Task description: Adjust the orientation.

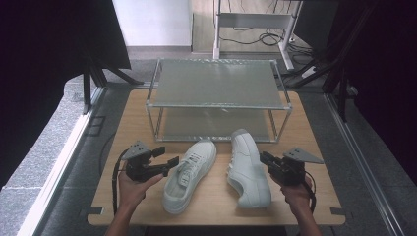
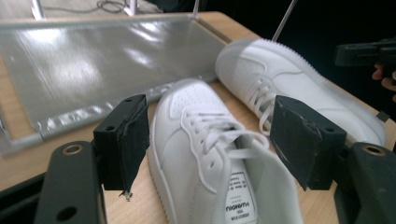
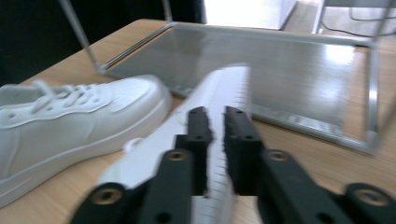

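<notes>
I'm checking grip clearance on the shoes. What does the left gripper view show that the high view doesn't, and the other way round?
The left gripper view gives the left gripper open, its pads clear on either side of the left shoe, and the printed tongue label.
The high view gives the rack's upper shelf, the person's hands, and the right gripper closed on the right shoe, which is tipped on its side.
Both show the two white shoes, the rack and the wooden table.

Two white sneakers (image 1: 189,174) (image 1: 248,167); one two-tier metal rack (image 1: 216,81); one wooden table (image 1: 314,191).
</notes>
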{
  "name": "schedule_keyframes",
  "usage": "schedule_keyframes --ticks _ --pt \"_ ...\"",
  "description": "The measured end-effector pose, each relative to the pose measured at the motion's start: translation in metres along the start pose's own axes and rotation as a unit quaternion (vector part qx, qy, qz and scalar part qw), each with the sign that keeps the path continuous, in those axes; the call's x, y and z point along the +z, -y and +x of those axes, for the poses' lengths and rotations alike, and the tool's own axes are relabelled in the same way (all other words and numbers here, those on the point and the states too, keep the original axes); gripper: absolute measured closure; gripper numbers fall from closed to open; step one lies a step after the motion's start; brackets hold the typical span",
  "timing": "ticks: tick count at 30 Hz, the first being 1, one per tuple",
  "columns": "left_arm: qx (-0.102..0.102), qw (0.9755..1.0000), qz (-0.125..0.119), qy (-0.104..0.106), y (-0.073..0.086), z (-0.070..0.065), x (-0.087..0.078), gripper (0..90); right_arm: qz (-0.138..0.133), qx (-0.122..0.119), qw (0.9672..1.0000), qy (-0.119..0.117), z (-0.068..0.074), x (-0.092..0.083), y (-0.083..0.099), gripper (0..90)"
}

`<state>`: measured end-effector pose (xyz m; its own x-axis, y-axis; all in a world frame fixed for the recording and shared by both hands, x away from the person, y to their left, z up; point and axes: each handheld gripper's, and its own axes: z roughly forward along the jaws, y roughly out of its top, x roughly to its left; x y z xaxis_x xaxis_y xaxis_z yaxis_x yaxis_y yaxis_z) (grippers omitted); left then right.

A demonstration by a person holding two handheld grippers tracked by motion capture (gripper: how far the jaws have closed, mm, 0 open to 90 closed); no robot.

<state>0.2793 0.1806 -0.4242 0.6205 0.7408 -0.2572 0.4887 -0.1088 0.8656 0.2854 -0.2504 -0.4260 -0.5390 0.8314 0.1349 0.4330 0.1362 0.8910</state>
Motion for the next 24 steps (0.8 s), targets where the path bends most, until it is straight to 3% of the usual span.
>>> schedule_keyframes --ticks 5,7,9,14,15,17,18,19,24 --pt "-0.003 0.9998 0.016 -0.006 0.003 0.003 0.004 28.8 0.038 -0.055 0.9972 -0.031 0.035 0.014 0.000 89.2" --pt "-0.004 0.9999 0.014 -0.006 0.002 0.004 0.003 28.8 0.044 -0.065 0.9963 -0.035 0.041 0.016 0.001 89.3" --pt "-0.007 0.9999 0.013 -0.005 0.002 0.005 0.002 28.8 0.060 -0.094 0.9927 -0.046 0.056 0.021 0.005 89.9" --pt "-0.013 0.9998 0.014 -0.010 0.002 0.007 -0.001 28.7 0.085 -0.120 0.9879 -0.050 0.075 0.026 0.016 90.0" --pt "-0.013 0.9997 0.020 -0.008 0.002 0.007 -0.001 28.7 0.101 -0.138 0.9840 -0.049 0.083 0.028 0.022 90.0" --pt "-0.011 0.9995 0.028 -0.002 0.002 0.007 0.000 28.9 0.114 -0.153 0.9807 -0.043 0.087 0.029 0.027 90.0" --pt "-0.011 0.9995 0.028 -0.002 0.002 0.007 0.000 29.0 0.114 -0.153 0.9807 -0.043 0.087 0.029 0.027 90.0" --pt "-0.010 0.9994 0.032 -0.003 0.001 0.007 0.000 29.0 0.126 -0.163 0.9783 -0.028 0.088 0.031 0.032 90.0" --pt "-0.014 0.9990 0.041 -0.002 0.002 0.009 0.001 29.0 0.130 -0.170 0.9767 -0.019 0.089 0.030 0.035 90.0"
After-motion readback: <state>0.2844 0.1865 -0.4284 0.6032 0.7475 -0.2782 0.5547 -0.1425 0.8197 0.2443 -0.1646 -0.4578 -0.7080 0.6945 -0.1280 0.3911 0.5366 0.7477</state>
